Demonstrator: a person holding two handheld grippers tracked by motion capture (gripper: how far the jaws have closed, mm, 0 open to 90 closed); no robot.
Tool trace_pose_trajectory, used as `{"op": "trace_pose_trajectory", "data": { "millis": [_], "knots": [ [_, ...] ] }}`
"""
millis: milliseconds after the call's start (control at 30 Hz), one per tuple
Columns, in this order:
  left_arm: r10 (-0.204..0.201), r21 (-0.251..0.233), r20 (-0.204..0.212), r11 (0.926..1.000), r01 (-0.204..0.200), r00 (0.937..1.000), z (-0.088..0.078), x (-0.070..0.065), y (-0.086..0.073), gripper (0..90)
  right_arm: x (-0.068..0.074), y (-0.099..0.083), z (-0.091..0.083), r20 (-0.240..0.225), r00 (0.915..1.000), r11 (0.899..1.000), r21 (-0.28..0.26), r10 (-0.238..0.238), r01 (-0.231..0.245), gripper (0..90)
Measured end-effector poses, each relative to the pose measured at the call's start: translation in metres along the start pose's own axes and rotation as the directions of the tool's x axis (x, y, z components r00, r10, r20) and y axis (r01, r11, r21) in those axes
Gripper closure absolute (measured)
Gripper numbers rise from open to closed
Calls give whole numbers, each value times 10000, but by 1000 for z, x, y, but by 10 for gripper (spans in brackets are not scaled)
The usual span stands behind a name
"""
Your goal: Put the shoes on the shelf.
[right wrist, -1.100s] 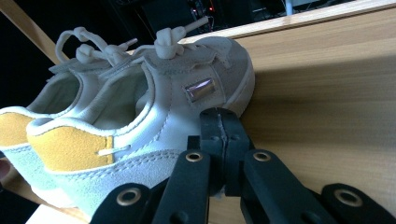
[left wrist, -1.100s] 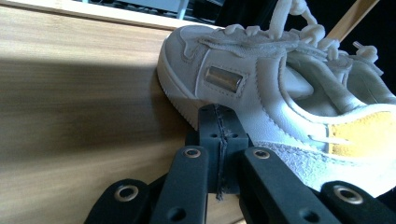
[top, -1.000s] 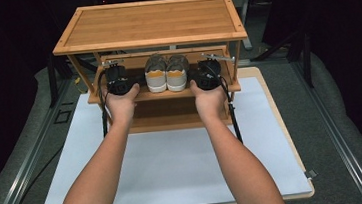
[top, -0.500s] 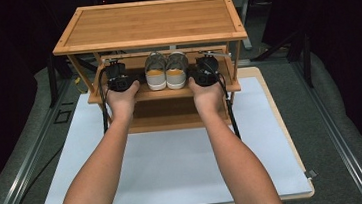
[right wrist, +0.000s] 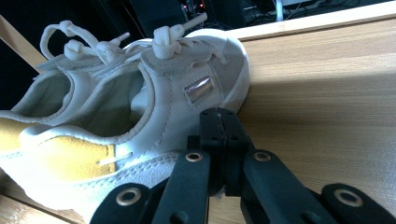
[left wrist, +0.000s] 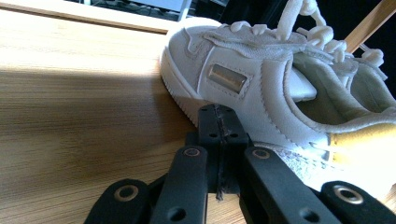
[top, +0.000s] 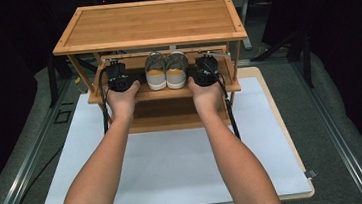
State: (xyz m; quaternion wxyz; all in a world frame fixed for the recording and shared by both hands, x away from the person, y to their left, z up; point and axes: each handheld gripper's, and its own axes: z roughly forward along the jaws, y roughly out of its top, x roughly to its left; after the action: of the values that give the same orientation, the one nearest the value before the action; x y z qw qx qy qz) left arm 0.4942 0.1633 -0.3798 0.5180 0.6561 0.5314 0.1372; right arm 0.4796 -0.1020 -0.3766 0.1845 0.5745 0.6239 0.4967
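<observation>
A pair of shoes (top: 166, 71) stands side by side on the middle shelf (top: 163, 93) of a bamboo rack (top: 148, 22), heels toward the person. The uppers are off-white suede-like fabric with stitched seams, a small metallic tab on each outer side, thick knotted laces and a yellow heel patch; the soles are ribbed white rubber. The shelf is smooth, pale, straight-grained wood.

The left gripper (left wrist: 218, 116) has its black jaws pressed together with nothing between them, its tip right against the left shoe (left wrist: 261, 79) at the sole's side. The right gripper (right wrist: 219, 122), equally closed and empty, lies against the side of the right shoe (right wrist: 154, 100). The rack stands on a white mat (top: 175, 168) on the table (top: 293, 136).
</observation>
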Motion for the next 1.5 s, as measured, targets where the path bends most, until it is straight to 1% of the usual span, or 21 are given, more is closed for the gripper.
{"op": "trace_pose_trajectory", "data": {
  "millis": [200,233,333,467,533,667,700,800,833,900,933,967,1000,1033,1067,1300,1333,1367,1433,1467,1500],
  "knots": [
    [-88,-59,-31,9999,88,10000,1,0,0,897,0,0,2,69,10000,10000,-60,21,-20,900],
    [-85,-66,-31,9999,85,10000,1,0,0,897,0,0,4,124,9998,9995,-292,143,-140,900],
    [-115,-70,63,9999,115,9999,1,1,0,897,1,1,3,238,9997,9998,-175,89,-85,900],
    [-8,-91,-92,10000,7,10000,1,-1,-1,897,1,1,2,253,9996,9999,-102,126,-123,900],
    [-37,-101,-87,9999,36,10000,1,-1,-1,897,0,1,2,101,9999,9999,-24,117,-117,900],
    [-103,-190,-122,9998,101,9999,1,-1,-2,895,1,0,1,165,9998,10000,-57,55,-54,891],
    [-81,-208,-129,9998,78,9999,0,-1,-2,895,2,0,2,348,9994,9998,-176,-13,19,885],
    [-42,-141,39,9999,43,10000,-2,-1,-2,894,4,-2,-1,535,9983,9990,-375,-210,230,876],
    [-119,-184,89,9998,120,9999,-3,-1,-2,894,2,-2,-2,241,9995,9994,-253,-219,225,873],
    [-176,-326,233,9993,184,9996,-7,-2,-1,892,2,-2,-5,374,9993,9987,-506,-58,77,872],
    [-116,-335,241,9994,124,9996,-9,-3,-1,891,2,-2,-7,210,9997,9989,-457,-124,134,872],
    [-143,-464,231,9988,154,9996,-11,-4,-1,890,2,-2,-8,405,9991,9985,-523,-149,170,872],
    [254,-255,287,9994,-246,9993,-15,-2,-2,890,2,-2,-11,470,9988,9988,-467,-135,156,873],
    [157,-289,280,9995,-149,9995,-16,-3,-3,890,2,-2,-12,335,9994,9973,-730,-74,98,873],
    [161,-240,296,9996,-154,9994,-17,-4,-4,891,1,-2,-15,473,9988,9983,-564,-86,113,873],
    [267,-449,450,9987,-247,9986,-32,-9,-6,888,-1,-6,-35,291,9994,9963,-829,-211,235,872],
    [304,-431,492,9987,-283,9983,-35,-10,-6,887,0,-6,-36,204,9997,9942,-1059,-162,183,871],
    [419,-351,546,9986,-401,9976,-38,-11,-7,884,0,-6,-40,260,9995,9957,-904,-186,209,870],
    [570,-386,504,9977,-551,9971,-42,-13,-8,884,2,-7,-46,-142,9997,9944,-1043,-184,168,868],
    [736,-328,469,9969,-721,9962,-45,-14,-9,885,3,-8,-48,-19,9997,9940,-1073,-235,231,868],
    [793,-353,461,9964,-777,9958,-47,-15,-9,886,4,-8,-52,-271,9988,9952,-896,-418,392,868]
  ]
}}
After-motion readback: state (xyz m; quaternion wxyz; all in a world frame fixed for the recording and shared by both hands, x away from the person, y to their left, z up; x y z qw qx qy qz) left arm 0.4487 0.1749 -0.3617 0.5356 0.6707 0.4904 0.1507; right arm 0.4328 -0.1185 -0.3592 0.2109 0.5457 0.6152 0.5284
